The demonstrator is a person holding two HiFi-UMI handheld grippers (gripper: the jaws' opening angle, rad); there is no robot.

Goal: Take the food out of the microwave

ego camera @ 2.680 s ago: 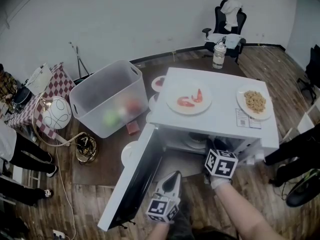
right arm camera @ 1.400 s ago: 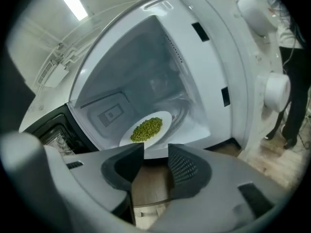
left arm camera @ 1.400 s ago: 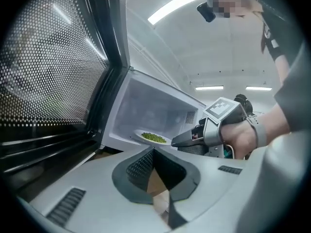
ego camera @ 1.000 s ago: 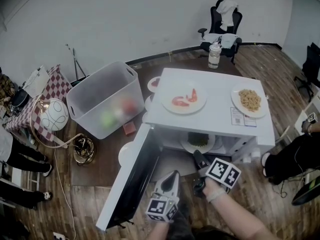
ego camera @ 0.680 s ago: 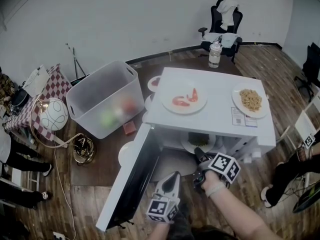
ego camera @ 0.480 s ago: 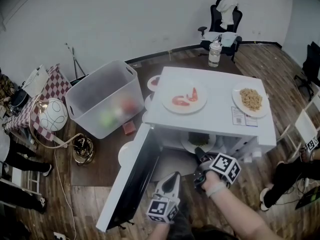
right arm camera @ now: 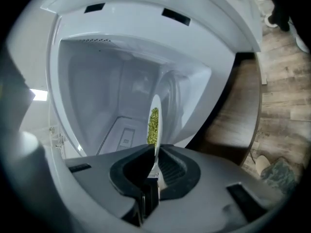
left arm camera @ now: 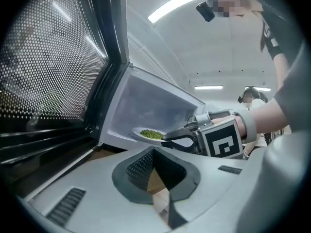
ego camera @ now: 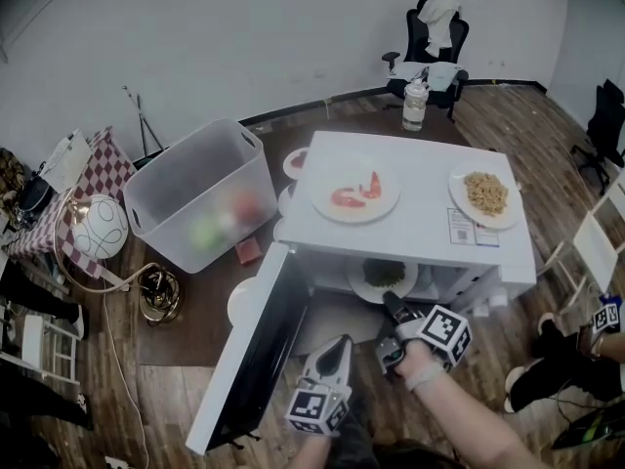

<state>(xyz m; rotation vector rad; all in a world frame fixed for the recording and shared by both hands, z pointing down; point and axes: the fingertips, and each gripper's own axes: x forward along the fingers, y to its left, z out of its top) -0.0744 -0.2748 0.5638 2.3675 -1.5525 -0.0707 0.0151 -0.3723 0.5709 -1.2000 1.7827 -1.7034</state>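
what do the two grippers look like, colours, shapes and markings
Left gripper: a pale grey shell that tapers toward the tip, with dark ribbed pads inside its tongs. Right gripper: slim, dark, curved tongs ahead of a grey body. Each carries a white cube printed with black square markers. A pale band wraps the right wrist.

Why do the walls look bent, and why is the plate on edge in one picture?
Head view: a wide lens bows wall and floor. Left gripper view: ceiling lights glare, corners go black. Right gripper view: the picture is turned sideways, so the plate looks on edge.
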